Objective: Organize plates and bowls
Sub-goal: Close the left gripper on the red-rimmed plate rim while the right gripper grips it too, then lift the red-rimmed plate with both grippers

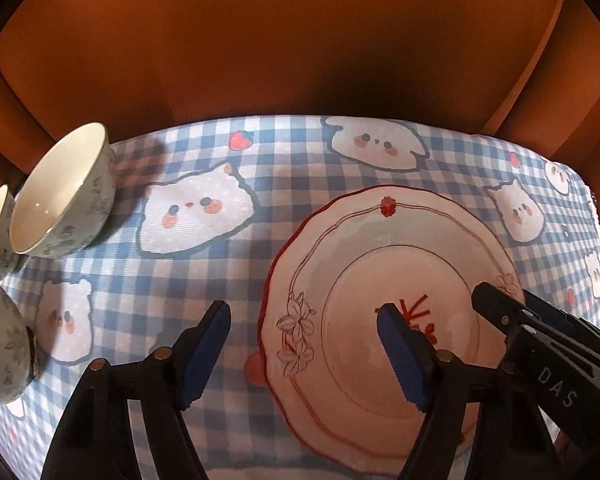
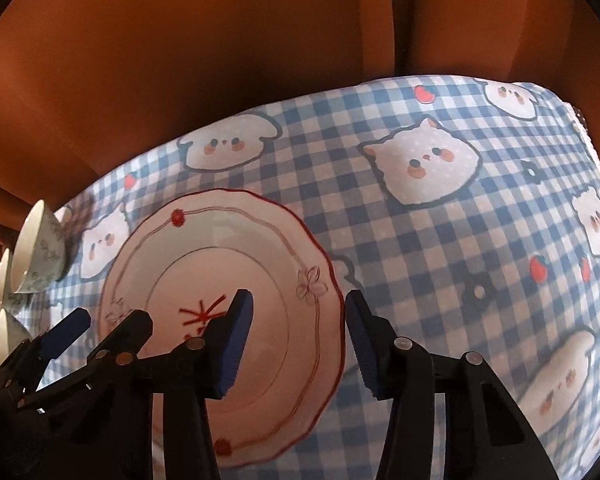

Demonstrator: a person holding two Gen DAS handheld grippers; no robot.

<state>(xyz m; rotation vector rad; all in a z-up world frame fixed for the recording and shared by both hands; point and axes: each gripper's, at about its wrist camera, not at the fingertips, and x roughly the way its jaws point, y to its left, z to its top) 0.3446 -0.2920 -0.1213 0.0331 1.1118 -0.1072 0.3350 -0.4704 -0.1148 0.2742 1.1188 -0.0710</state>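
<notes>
Left wrist view: both grippers hover over a white scalloped ceramic plate with red rim (image 1: 388, 304) on the blue gingham tablecloth (image 1: 204, 280).

Left gripper (image 1: 304, 354) straddles the plate's left edge, jaws spread, empty; right gripper (image 2: 298, 342) straddles its right edge, likewise spread. Three pale floral ceramic bowls (image 1: 66, 190) sit well left of the plate.

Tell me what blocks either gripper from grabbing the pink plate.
Nothing visible does. The left gripper and the right gripper both hang open over opposite edges of the pink plate; the three bowls sit apart at the cloth's left edge.
</notes>
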